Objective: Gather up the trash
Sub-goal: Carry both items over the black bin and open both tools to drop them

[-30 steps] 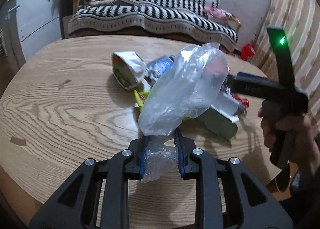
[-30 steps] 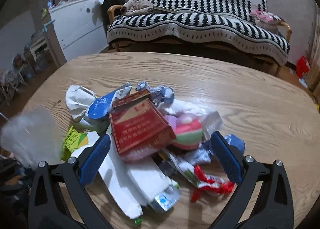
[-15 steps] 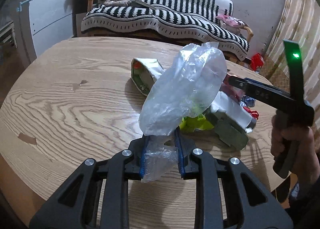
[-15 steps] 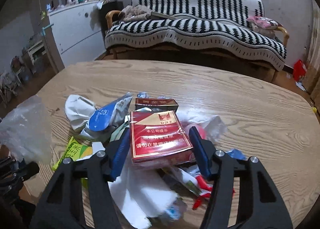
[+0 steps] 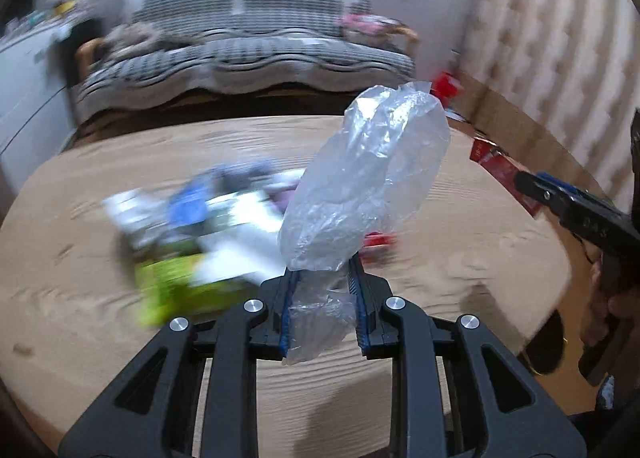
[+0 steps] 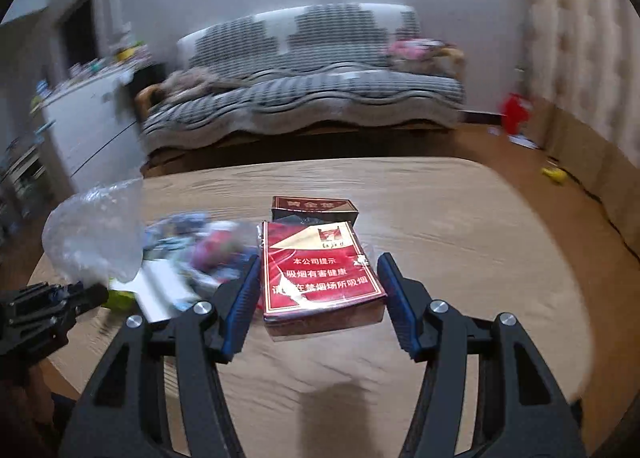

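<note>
Lifted off the heap since a second ago: red cigarette pack, then lying among the litter with the right gripper spread wide around it, now clamped between the blue pads, flip lid hanging open at the far end, clear of the table. Also visible at the right edge of the left view, a red corner poking past the black fingers. Raised too, and swung sideways since then: left gripper, clenched as before on the neck of the clear plastic bag, bag ballooning upward above the pads, a crumpled tail hanging below them. Bag mouth not discernible.

Left behind on the wood, now to the left of both tools: trash pile, badly smeared by motion — white paper, something blue, a lime-green wrapper nearest, a red scrap just right of the bag. In the right view, bag and pack side by side but apart, the bag to the left.

Bare wood on the right half of the table and along the near rim under both tools. Rounded table edge close on the right, floor beyond it. Striped sofa well past the far edge, white cabinet far left.
</note>
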`<state>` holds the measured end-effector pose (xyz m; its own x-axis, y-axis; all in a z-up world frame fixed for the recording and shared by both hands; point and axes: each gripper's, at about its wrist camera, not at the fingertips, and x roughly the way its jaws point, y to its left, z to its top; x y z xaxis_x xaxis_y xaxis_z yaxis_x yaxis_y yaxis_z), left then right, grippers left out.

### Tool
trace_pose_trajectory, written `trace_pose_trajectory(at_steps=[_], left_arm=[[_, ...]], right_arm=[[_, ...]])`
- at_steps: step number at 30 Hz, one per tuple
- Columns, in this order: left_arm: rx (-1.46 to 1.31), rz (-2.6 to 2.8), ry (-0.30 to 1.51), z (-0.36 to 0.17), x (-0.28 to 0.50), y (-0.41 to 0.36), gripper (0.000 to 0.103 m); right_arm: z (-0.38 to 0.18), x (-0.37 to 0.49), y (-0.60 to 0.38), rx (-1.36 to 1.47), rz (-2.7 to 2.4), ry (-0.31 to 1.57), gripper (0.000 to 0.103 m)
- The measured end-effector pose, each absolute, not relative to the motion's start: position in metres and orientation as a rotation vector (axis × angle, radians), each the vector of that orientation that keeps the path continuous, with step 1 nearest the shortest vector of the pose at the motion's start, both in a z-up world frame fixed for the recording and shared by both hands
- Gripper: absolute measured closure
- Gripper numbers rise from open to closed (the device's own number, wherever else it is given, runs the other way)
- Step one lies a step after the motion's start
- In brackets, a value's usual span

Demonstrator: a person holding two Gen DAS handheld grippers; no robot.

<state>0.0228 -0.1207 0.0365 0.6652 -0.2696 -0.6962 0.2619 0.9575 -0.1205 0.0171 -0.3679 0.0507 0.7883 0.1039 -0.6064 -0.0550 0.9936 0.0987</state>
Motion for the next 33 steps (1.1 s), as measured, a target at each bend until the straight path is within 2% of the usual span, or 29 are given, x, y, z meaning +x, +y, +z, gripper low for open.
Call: trace_pose_trajectory(at_steps=[10, 18, 26, 33], left_arm=[[0.117, -0.735, 0.819, 0.028, 0.001, -0.363, 0.08], [0.223, -0.948, 0.891, -0.03, -0.038, -0.511, 0.08], [0.302, -1.001, 0.934, -0.068, -0.043, -0.566, 0.08], [0.328, -1.022, 0.951, -0.084, -0.049, -0.581, 0.08]], right_arm=[[0.029, -0.126, -0.597, 0.29, -0.359, 0.638, 0.045], [-0.031, -0.208, -0.709, 0.471, -0.599, 0.734, 0.045], [-0.104, -0.221, -0.774, 0.656, -0.654, 0.932, 0.045], [-0.116, -0.206, -0.783, 0.709, -0.662, 0.966, 0.045]])
